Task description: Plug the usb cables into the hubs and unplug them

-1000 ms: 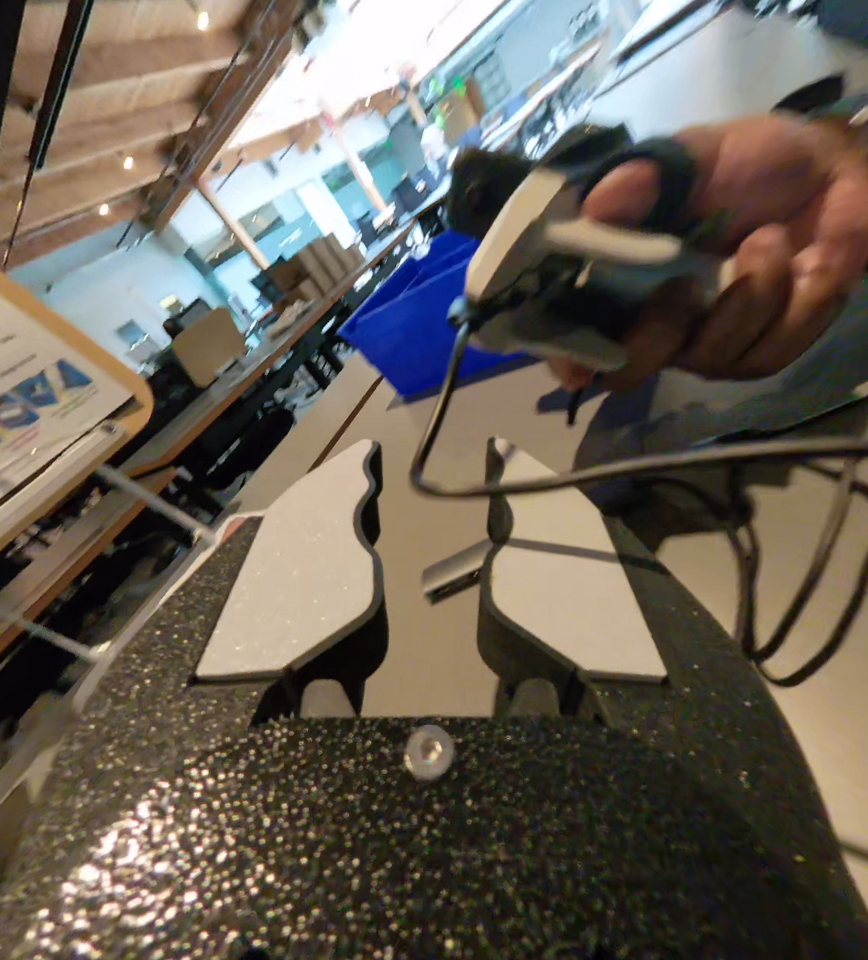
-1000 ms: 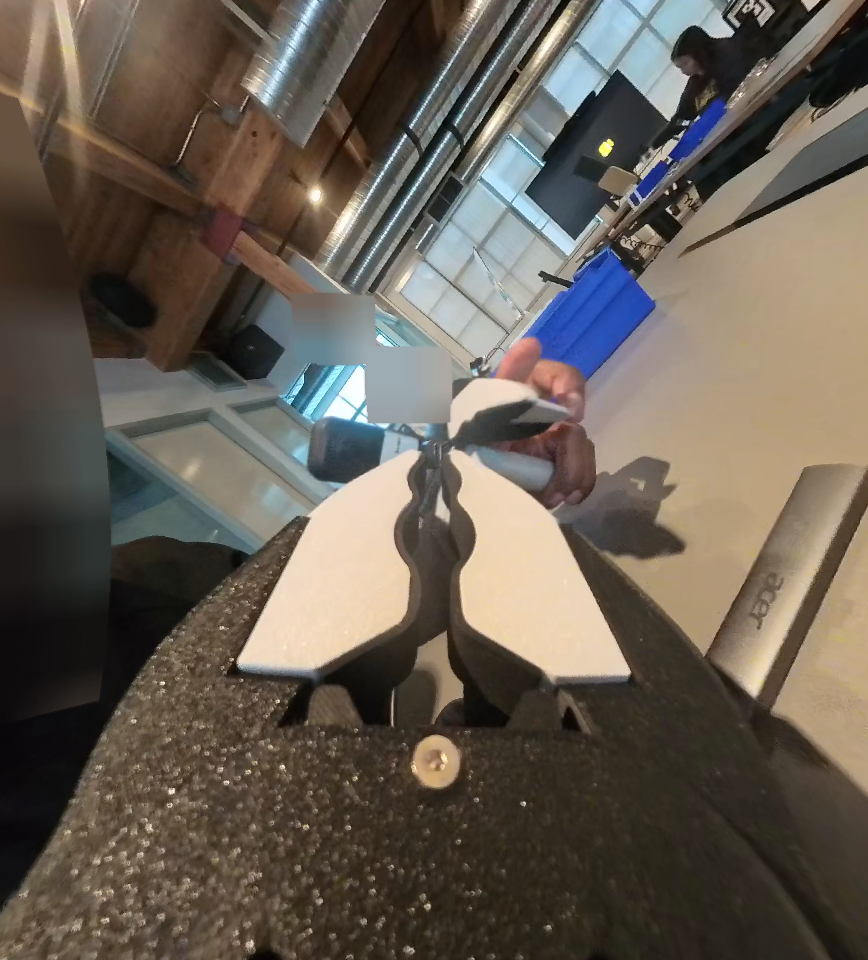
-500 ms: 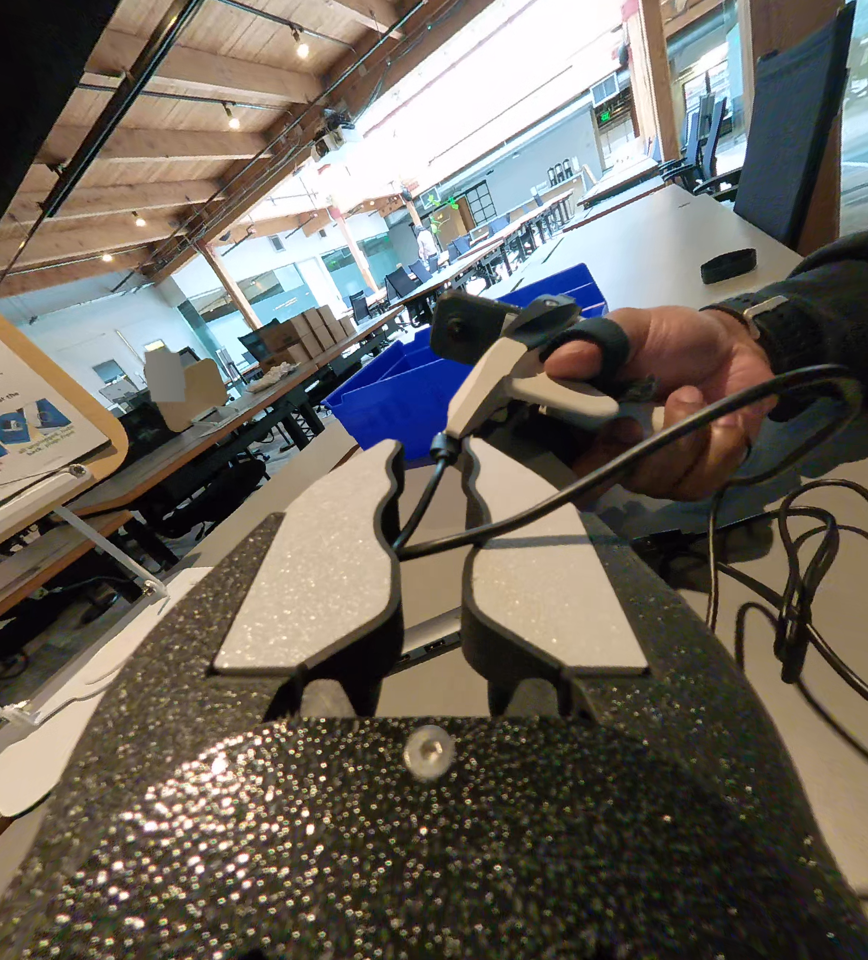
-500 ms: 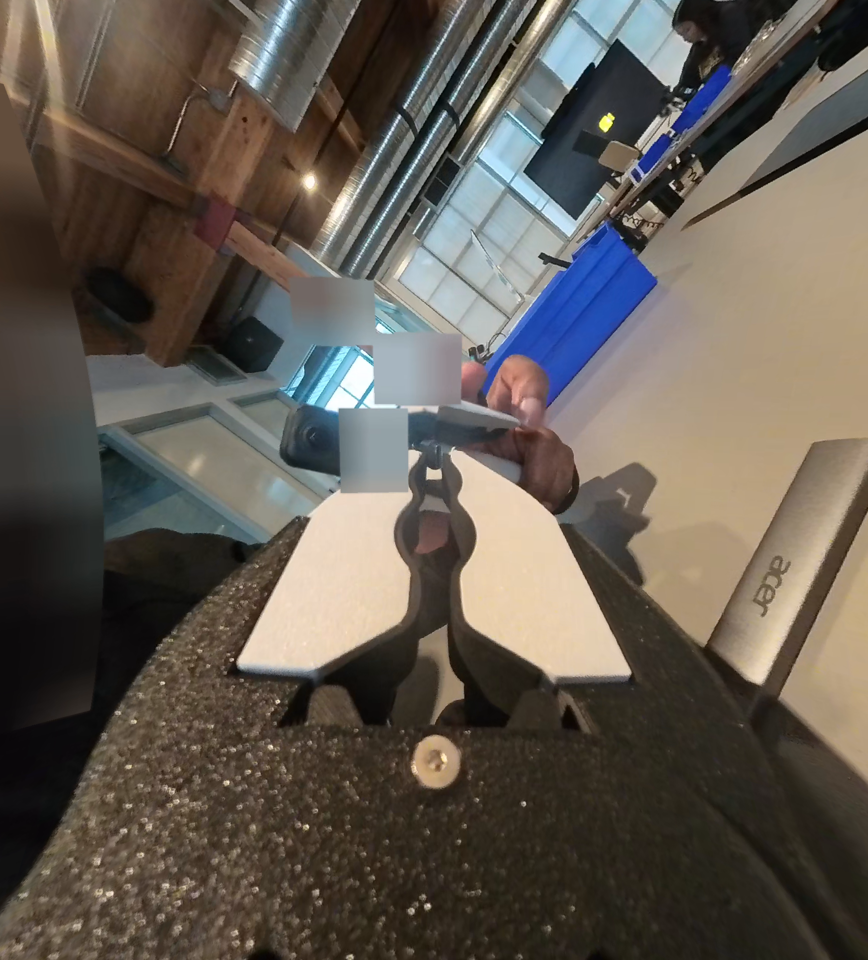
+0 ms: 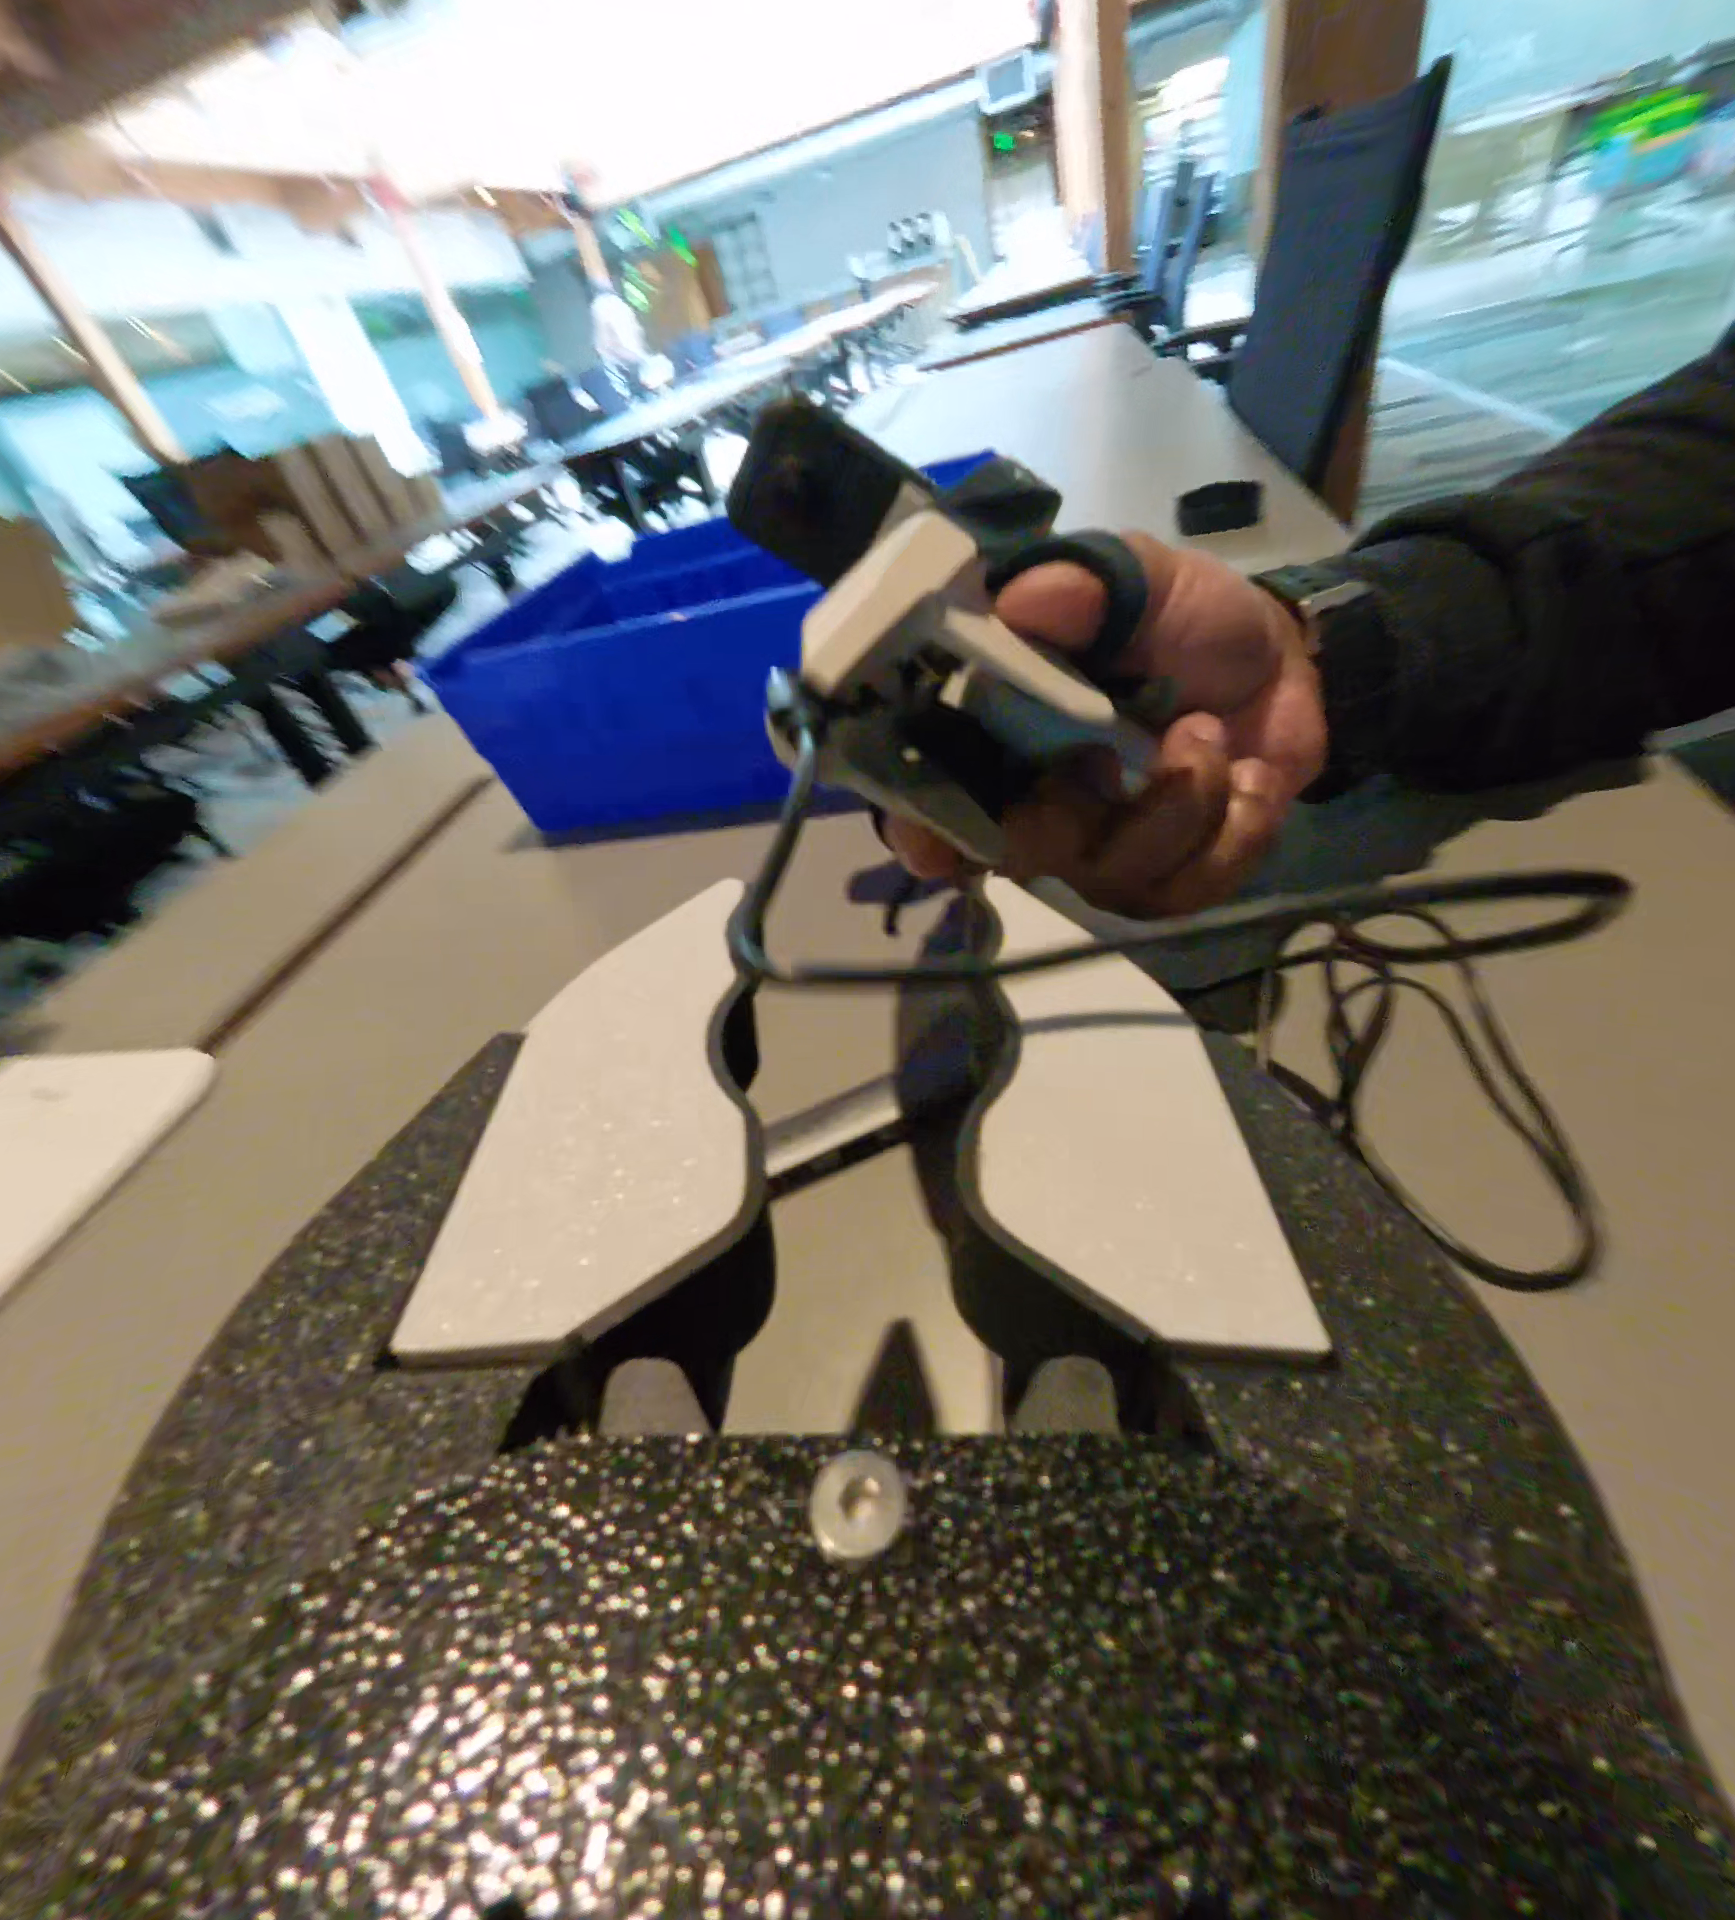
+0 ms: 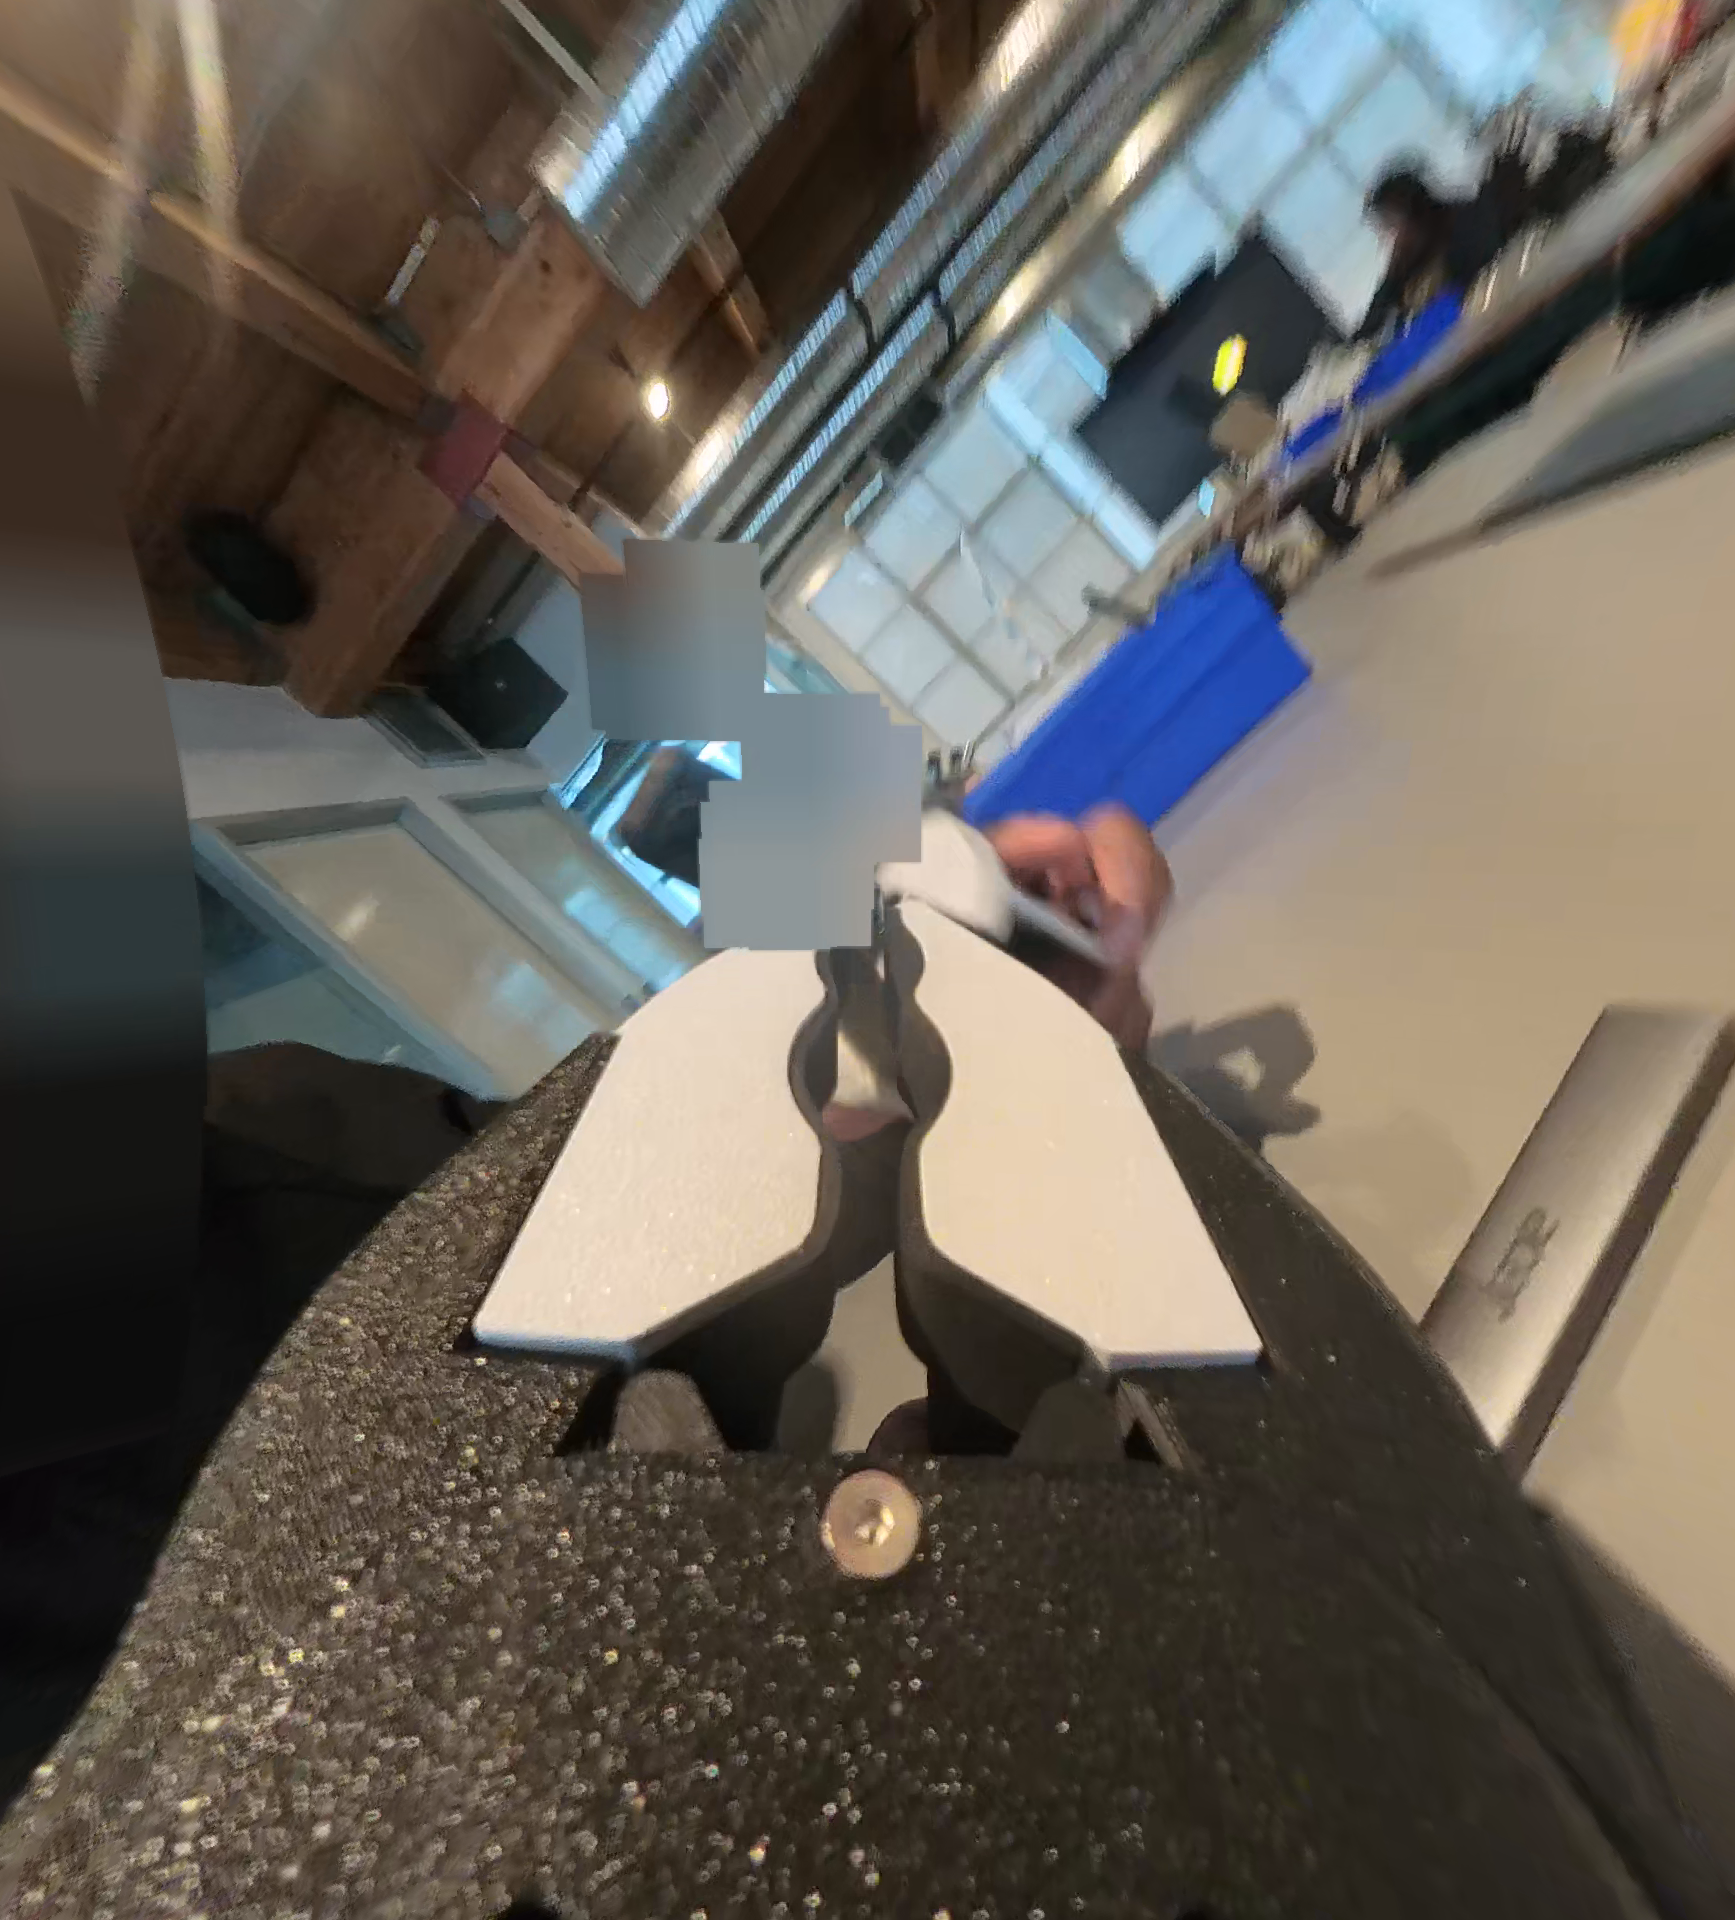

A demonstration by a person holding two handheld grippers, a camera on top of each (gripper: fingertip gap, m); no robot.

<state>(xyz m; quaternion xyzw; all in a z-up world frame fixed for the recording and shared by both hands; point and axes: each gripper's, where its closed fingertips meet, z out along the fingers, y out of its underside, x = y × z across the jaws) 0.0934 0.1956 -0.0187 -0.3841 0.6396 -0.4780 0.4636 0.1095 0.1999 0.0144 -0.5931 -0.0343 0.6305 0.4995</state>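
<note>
Your right gripper (image 5: pixel 790 717) sits in the upper middle of the left wrist view, its fingers pinched together on the end of the black usb cable (image 5: pixel 1206 935); whether the plug itself is between the tips you cannot tell, since the frame is blurred there; the cable drops from those tips, bends, and runs off to the right of the frame into a loose tangle on the table (image 5: pixel 427 987).

Your left gripper (image 5: pixel 858 1039) stands moderately open in the lower middle of that view and holds nothing; through its gap you see a grey bar that is probably a hub (image 5: pixel 832 1127), lying on the table with its long axis slanting from lower left to upper right.

In the right wrist view the right gripper (image 6: pixel 868 997) reads as almost closed around something thin, and a grey hub (image 6: pixel 1590 1216) lies at the right edge of the frame, long axis running up and to the right, well off the line of the fingers.

So the cable end hangs above and beyond the hub; I judge you must bring it down and turn it onto the hub's port side, which these views do not show; the left gripper looks nearer for steadying the hub.
</note>
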